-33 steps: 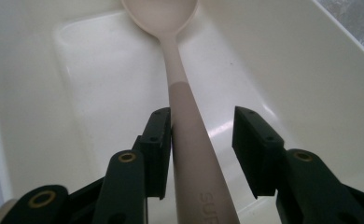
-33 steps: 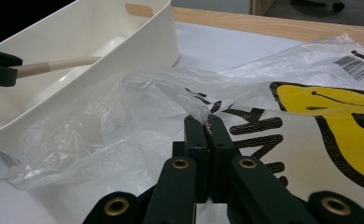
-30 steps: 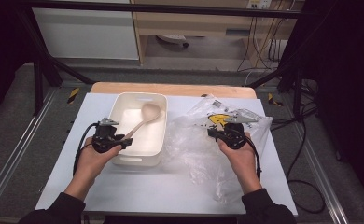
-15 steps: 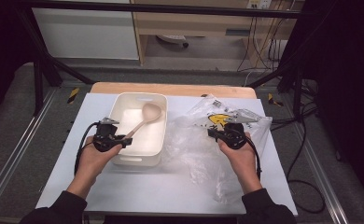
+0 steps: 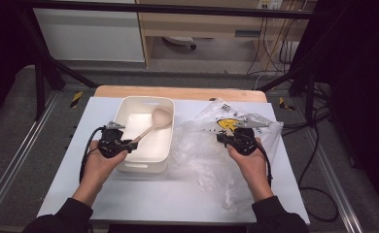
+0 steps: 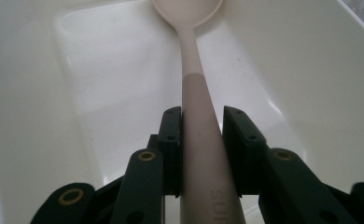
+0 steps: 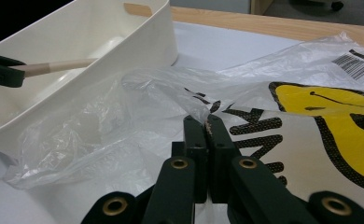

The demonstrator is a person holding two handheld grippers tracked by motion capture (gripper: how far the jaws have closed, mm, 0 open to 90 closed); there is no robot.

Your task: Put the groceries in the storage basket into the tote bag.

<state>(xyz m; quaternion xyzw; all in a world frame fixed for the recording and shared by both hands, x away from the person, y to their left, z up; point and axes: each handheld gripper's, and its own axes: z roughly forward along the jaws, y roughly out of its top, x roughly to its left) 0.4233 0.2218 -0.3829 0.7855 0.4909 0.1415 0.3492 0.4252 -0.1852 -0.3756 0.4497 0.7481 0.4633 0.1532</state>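
Note:
A pale spoon (image 5: 153, 124) lies slanted in the white tub (image 5: 145, 100), its bowl toward the far end. My left gripper (image 5: 129, 144) reaches over the tub's near left part. In the left gripper view its jaws (image 6: 201, 116) have just been closing, and both pads now meet the spoon handle (image 6: 195, 107) between them. A clear plastic bag (image 5: 202, 155) with a yellow smiley print lies crumpled to the right of the tub. My right gripper (image 5: 221, 138) rests on the bag. In the right gripper view, the right gripper (image 7: 204, 120) is shut on a fold of the plastic bag (image 7: 124, 116).
The tub (image 7: 101, 37) and bag sit on a light grey mat (image 5: 178, 199) over a wooden table (image 5: 178, 92). Cables (image 5: 318, 160) trail off the right side. A metal frame (image 5: 46, 73) stands beyond the table's far left corner.
None of the hands, spoon or bag has visibly shifted in the high view.

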